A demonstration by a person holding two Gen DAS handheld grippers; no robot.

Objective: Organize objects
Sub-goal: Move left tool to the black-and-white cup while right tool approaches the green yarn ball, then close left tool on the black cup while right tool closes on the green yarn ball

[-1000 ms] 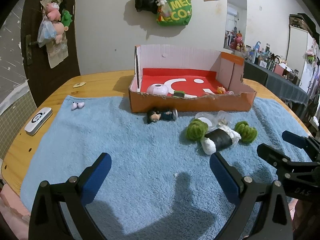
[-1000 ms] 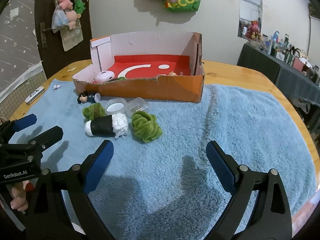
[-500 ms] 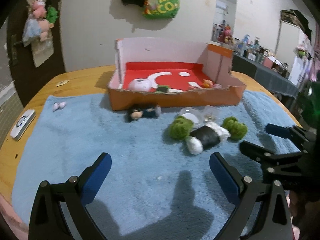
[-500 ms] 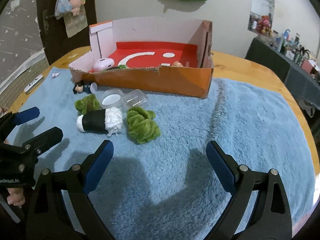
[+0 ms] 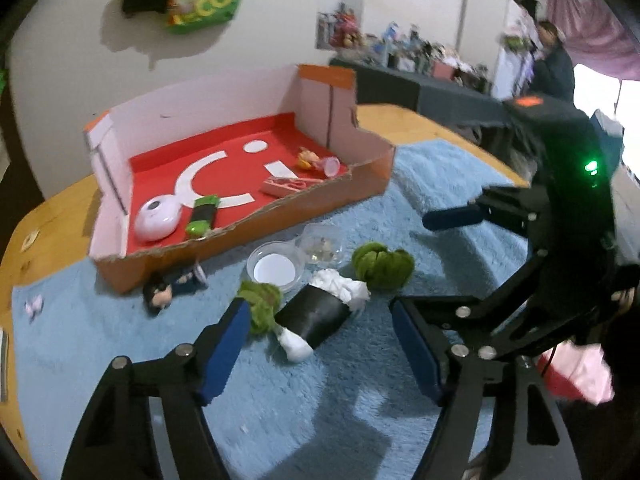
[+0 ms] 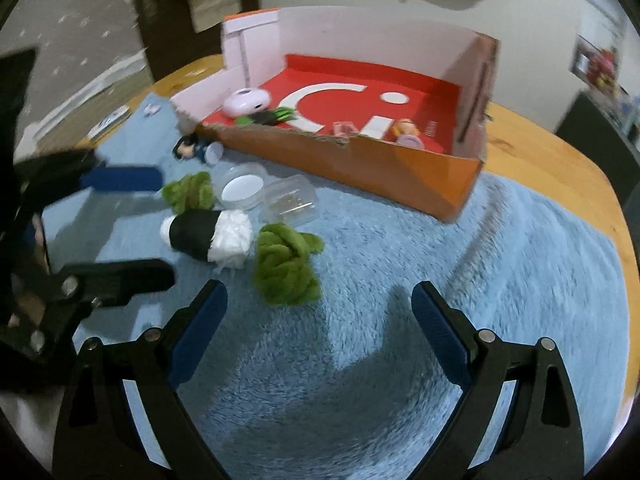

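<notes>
A black roll with white ends (image 5: 316, 316) (image 6: 200, 236) lies on the blue towel (image 5: 120, 344) between two green yarn bundles (image 5: 262, 300) (image 5: 384, 264). My left gripper (image 5: 320, 340) (image 6: 166, 226) points at the roll. Its jaws are closing, with the roll's near end between the fingertips and no pad touching it. My right gripper (image 6: 320, 320) (image 5: 436, 260) is open and holds nothing. It hangs over the towel just short of the larger yarn bundle (image 6: 286, 268). Two clear round containers (image 5: 276, 268) (image 5: 324, 244) and a small dark-haired figurine (image 5: 168, 288) lie before the orange cardboard box (image 5: 280, 216) (image 6: 360, 160).
Inside the box lie a white round device (image 5: 156, 218), a green-and-black item (image 5: 204, 214) and small pink toys (image 5: 316, 160). A tiny pink object (image 5: 34, 306) sits at the towel's left. The wooden table (image 6: 552, 168) shows beyond the towel. A person (image 5: 554, 64) stands far back right.
Both grippers have moved closer to the pile of objects and rolled, so the scene now looks tilted. The left gripper's jaws have narrowed; the right gripper's jaws look the same.
</notes>
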